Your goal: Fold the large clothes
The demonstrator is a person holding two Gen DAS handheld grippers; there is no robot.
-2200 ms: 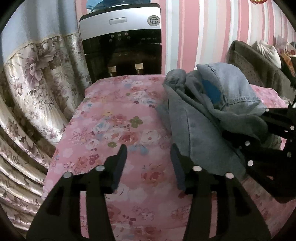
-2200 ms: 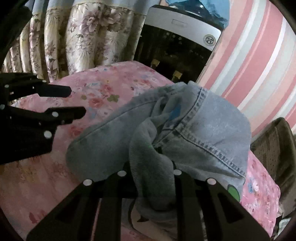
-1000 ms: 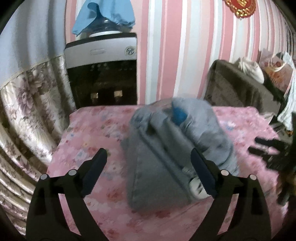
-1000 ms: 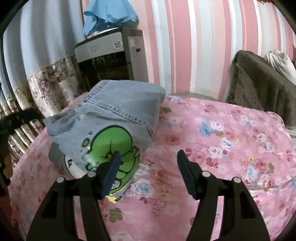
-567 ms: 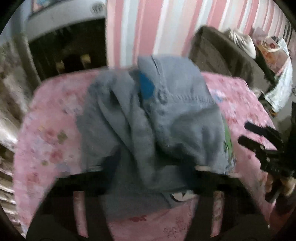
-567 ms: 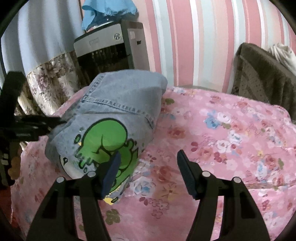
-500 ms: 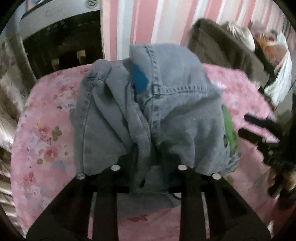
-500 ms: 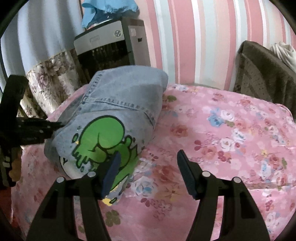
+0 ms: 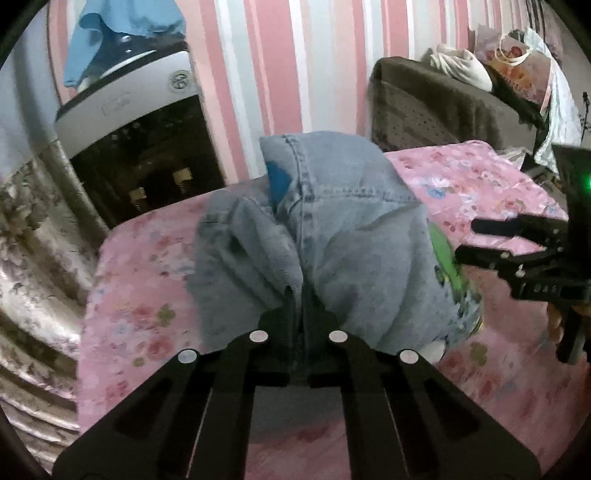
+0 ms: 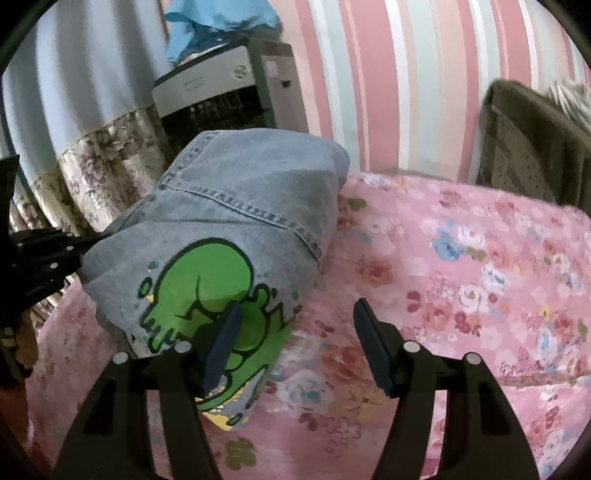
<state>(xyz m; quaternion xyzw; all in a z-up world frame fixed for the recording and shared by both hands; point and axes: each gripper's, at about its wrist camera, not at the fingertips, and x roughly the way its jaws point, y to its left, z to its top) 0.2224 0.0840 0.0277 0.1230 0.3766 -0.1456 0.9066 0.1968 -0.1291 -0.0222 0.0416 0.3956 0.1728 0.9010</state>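
since half a second ago the left gripper (image 9: 298, 295) has stayed pinched on the near edge of the bundled grey-blue denim garment with a green cartoon print (image 9: 332, 236), and that edge now looks drawn up slightly off the pink floral tabletop (image 9: 147, 295). its jaws are together, clamped on a fold of the fabric. the right gripper (image 10: 295, 332) hovers just beside the garment's printed end, jaws apart and holding nothing, its left finger in front of the green print (image 10: 207, 284). the garment sits in a rounded heap on the far left part of the tabletop as seen from the right wrist. beyond it a black and silver water dispenser (image 9: 140, 147) stands against the pink striped wall (image 9: 295, 55), topped by a blue cloth (image 9: 122, 22). a floral curtain (image 10: 110, 170) hangs at left, and a brown covered chair (image 9: 443, 103) stands at right.
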